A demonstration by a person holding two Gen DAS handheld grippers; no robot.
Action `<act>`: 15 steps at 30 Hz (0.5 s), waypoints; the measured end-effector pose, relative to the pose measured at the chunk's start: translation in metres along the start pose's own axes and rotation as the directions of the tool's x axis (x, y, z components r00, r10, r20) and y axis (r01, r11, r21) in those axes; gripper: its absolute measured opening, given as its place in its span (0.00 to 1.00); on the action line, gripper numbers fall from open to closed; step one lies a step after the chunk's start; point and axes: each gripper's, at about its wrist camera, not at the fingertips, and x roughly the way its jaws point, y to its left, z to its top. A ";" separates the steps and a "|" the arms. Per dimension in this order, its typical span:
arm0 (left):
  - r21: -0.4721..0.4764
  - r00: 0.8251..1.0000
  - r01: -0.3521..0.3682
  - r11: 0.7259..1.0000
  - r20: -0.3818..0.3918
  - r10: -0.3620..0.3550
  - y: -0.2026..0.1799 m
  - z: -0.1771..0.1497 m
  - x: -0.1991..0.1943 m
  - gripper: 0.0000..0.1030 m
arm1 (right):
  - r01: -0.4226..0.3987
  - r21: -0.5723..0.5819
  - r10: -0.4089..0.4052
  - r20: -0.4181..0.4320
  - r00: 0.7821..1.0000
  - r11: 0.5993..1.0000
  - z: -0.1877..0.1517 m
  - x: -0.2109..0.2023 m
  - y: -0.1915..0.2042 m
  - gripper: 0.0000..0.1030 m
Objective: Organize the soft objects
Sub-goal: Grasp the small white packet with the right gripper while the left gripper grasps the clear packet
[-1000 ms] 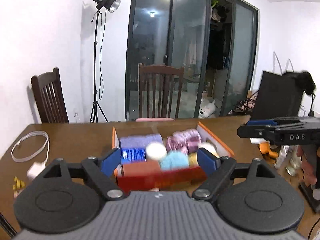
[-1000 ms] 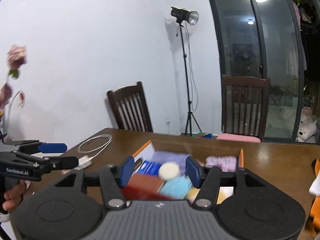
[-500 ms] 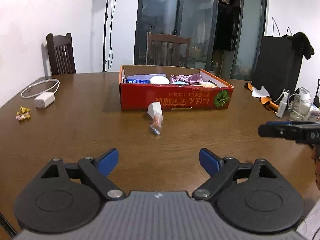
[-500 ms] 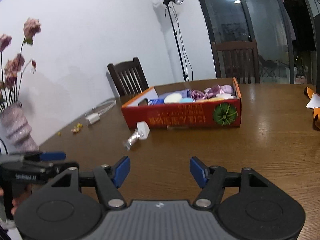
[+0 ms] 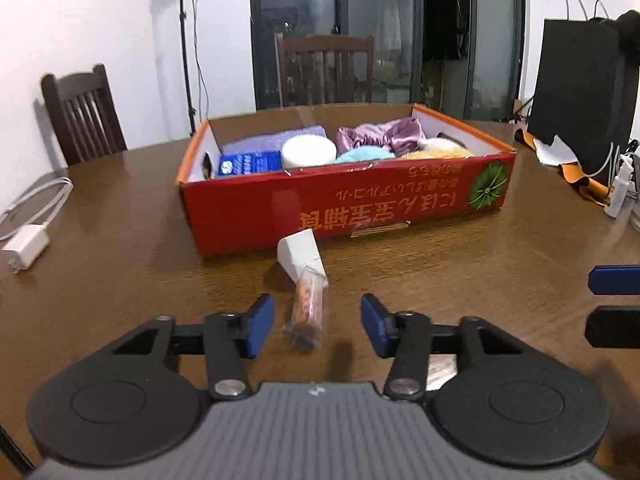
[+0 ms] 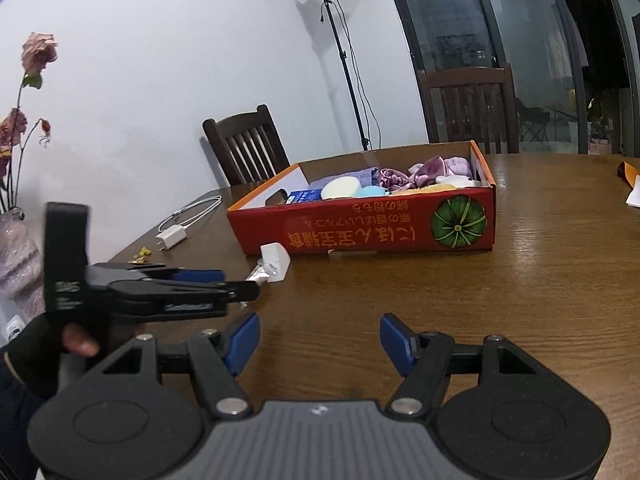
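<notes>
Straddling the clear packet (image 5: 307,312) that lies on the table (image 5: 120,272), the left gripper (image 5: 317,322) hangs low and level with its jaws spread wide, one blue pad to each side and neither touching it, while the right gripper (image 6: 316,340), equally wide and holding nothing, hovers over bare wood just beside it. Closing from here could pinch only the slippery wrapper, so the packet may squirt forward or slide out, and its far end touches the small white box (image 5: 301,254), which could get shoved along. Beyond them stands the red carton (image 5: 344,216), already filled with soft things.
</notes>
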 end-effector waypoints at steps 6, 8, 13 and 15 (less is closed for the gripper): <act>-0.046 0.998 0.058 0.997 -0.010 -0.059 0.014 -0.001 0.002 0.16 | 0.008 0.014 -0.008 -0.005 1.000 1.000 0.014 0.020 -0.006 0.64; -0.095 0.997 0.069 0.993 0.035 -0.066 0.025 0.000 -0.009 0.16 | -0.006 0.008 0.006 -0.016 1.000 1.000 0.020 0.031 -0.006 0.64; -0.255 0.996 -0.009 0.967 0.086 0.031 0.067 0.002 -0.017 0.16 | -0.053 -0.047 0.050 -0.057 0.997 0.998 0.039 0.079 0.013 0.63; -0.305 0.996 -0.039 0.952 0.064 0.061 0.080 -0.002 -0.012 0.16 | -0.070 -0.075 0.065 -0.061 0.996 0.995 0.048 0.100 0.026 0.63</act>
